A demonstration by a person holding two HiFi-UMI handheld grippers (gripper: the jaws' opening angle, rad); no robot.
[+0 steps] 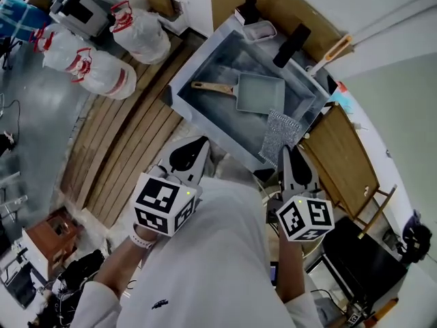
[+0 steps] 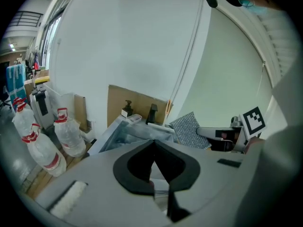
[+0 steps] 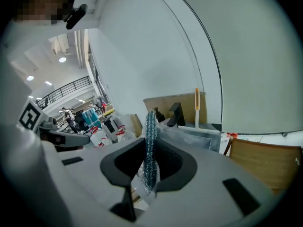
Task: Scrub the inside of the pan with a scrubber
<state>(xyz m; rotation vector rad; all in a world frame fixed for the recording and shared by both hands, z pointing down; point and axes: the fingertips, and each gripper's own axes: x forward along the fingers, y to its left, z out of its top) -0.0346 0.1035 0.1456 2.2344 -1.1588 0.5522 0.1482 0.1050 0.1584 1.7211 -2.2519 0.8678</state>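
Locate the pan (image 1: pixel 259 93) inside the sink (image 1: pixel 183 80), flat on the sink floor, open side up, wooden handle (image 1: pixel 213 87) pointing toward the sink's left end. Read this as a ready position, with the whole inner face exposed from above and the handle free for steadying. Find the scrubber (image 1: pixel 278 134) above the near rim of the sink, apparently clear of the pan, pinched by the right gripper (image 1: pixel 290 157). Confirm the hold in the right gripper view: jaws of the right gripper (image 3: pixel 150 148) closed on the scrubber (image 3: pixel 150 126), the sheet standing edge-on and projecting beyond the tips. Take the free flap as working surface for wiping without bringing the jaws onto the metal. Check the left gripper (image 1: pixel 193 152) just short of the sink's near left corner. In the left gripper view, see the left gripper (image 2: pixel 154 148) with jaws together, tips touching, nothing between. Judge scrubbing as not yet begun. Expect the next move to call for carrying the scrubber forward and down into the sink onto the pan, and probably for parting the left jaws to take the handle against sliding. Mind the faucet (image 1: pixel 291 44), soap bottle (image 1: pixel 247 9) and brush (image 1: pixel 331 52) along the far rim of the sink.
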